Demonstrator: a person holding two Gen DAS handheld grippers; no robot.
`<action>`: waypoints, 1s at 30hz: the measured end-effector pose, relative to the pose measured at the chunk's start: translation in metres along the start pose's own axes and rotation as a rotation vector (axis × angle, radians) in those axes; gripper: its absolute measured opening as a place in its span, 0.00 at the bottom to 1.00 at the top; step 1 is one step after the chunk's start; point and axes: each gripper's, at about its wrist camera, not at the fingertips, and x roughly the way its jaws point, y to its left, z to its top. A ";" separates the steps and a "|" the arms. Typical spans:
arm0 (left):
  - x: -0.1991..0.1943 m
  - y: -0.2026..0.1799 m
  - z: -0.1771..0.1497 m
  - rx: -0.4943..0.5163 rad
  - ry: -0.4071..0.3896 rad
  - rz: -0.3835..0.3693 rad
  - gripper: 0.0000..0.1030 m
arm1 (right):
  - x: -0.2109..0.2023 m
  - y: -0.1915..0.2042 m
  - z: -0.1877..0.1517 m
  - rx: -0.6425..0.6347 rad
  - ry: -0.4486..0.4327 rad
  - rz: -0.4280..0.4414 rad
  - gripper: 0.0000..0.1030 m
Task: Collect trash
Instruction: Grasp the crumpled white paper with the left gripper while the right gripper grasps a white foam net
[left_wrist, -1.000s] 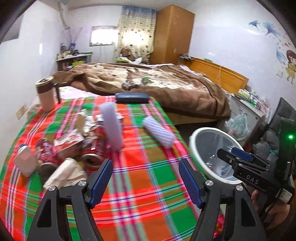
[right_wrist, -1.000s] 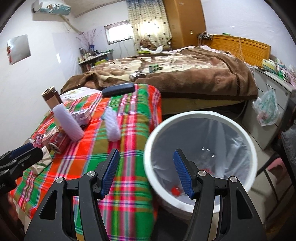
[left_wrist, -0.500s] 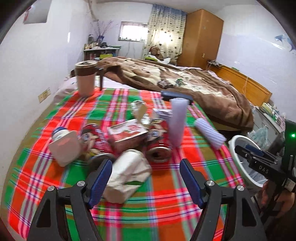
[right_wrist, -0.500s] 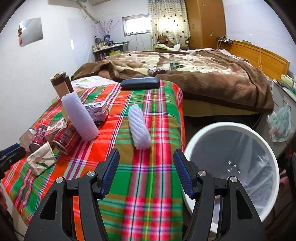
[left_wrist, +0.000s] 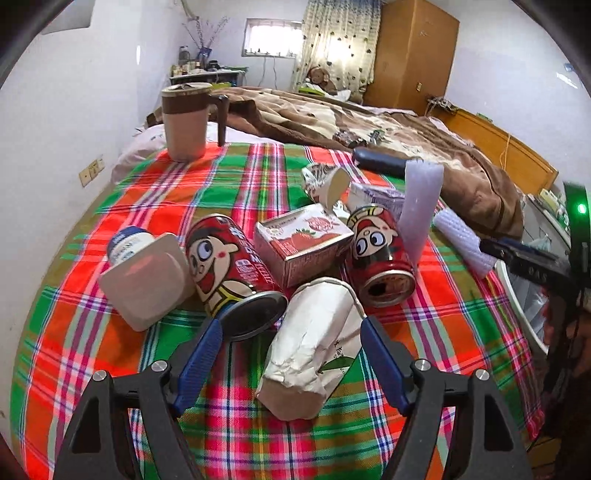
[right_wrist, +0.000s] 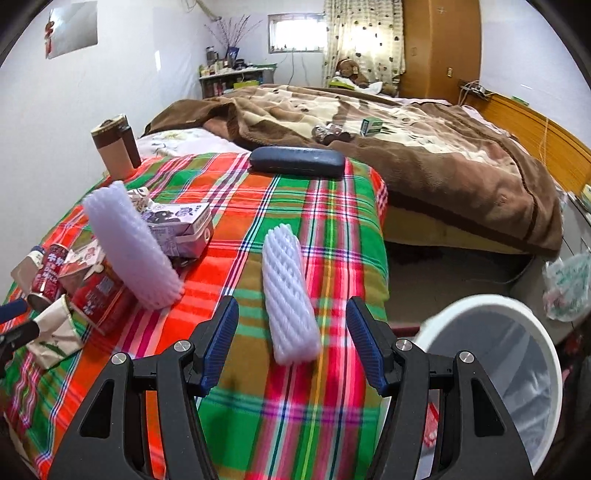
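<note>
A: Left gripper (left_wrist: 290, 350) is opening around the crumpled paper carton (left_wrist: 312, 349) on the plaid cloth (left_wrist: 240, 177); right gripper (right_wrist: 291, 341), released, straddles the foam sleeve (right_wrist: 290, 291).

B: Risk: a finger nudging the red can (left_wrist: 231, 266), rolling it away.

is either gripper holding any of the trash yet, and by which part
Nothing is held. The left gripper is opening around the crumpled paper cup without touching it; the right gripper is open before the foam sleeve.
</note>
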 end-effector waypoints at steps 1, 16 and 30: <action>0.003 -0.001 -0.001 0.006 0.009 -0.002 0.76 | 0.004 0.000 0.001 -0.006 0.011 0.002 0.60; 0.030 -0.012 -0.011 0.054 0.089 -0.028 0.76 | 0.029 -0.008 0.005 0.015 0.084 0.024 0.52; 0.026 -0.031 -0.016 0.064 0.100 -0.064 0.48 | 0.031 -0.009 0.003 0.020 0.083 0.037 0.27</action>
